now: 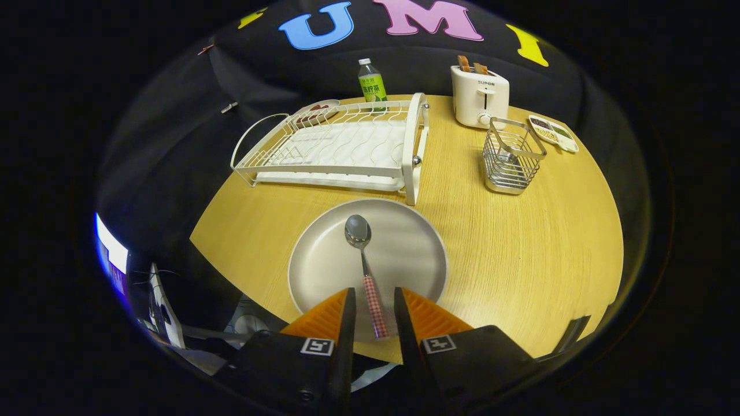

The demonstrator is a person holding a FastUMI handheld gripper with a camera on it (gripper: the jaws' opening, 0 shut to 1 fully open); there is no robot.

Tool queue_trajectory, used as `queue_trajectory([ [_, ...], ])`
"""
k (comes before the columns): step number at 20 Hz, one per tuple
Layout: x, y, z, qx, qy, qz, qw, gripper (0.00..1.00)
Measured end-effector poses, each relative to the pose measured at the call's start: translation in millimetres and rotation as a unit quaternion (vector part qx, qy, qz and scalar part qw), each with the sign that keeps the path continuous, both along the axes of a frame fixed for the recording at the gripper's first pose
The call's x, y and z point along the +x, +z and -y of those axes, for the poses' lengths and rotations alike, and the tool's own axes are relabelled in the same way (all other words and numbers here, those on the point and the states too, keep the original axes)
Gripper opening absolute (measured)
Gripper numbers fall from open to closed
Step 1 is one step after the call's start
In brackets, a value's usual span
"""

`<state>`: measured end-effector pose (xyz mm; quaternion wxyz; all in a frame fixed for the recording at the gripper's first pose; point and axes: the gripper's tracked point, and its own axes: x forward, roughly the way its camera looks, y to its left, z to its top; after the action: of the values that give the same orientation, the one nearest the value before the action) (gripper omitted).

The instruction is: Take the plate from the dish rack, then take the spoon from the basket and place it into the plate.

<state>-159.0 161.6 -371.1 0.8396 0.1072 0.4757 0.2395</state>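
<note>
A round pale plate [404,254] lies flat on the wooden table [520,248], just ahead of my fingers and in front of the white dish rack [347,147]. A spoon [358,231] rests in the plate, bowl pointing away from me. Its red-checked handle runs back between my two fingers. My gripper [374,293] is open, with a small gap on each side of the handle, so neither finger presses on it. The wire basket [512,156] stands beyond the plate to the right.
A white toaster [480,95] with toast stands at the back, right of a green-labelled bottle [372,84]. A small rectangular dish [553,133] sits beside the basket, and a small plate [315,110] lies behind the rack. The table's left edge runs close to the plate.
</note>
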Motion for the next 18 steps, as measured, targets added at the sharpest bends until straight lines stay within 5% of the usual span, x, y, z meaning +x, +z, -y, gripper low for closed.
queue_trajectory([
  [2, 1, -1, 1, -0.002, -0.002, 0.002, 1.000, 0.64],
  [7, 3, 2, 2, -0.007, -0.003, 0.002, 1.000, 0.94],
  [13, 47, 72, 25, -0.019, -0.030, 0.089, 0.995, 0.97],
  [18, 110, 186, 64, -0.036, -0.093, 0.224, 0.970, 0.97],
])
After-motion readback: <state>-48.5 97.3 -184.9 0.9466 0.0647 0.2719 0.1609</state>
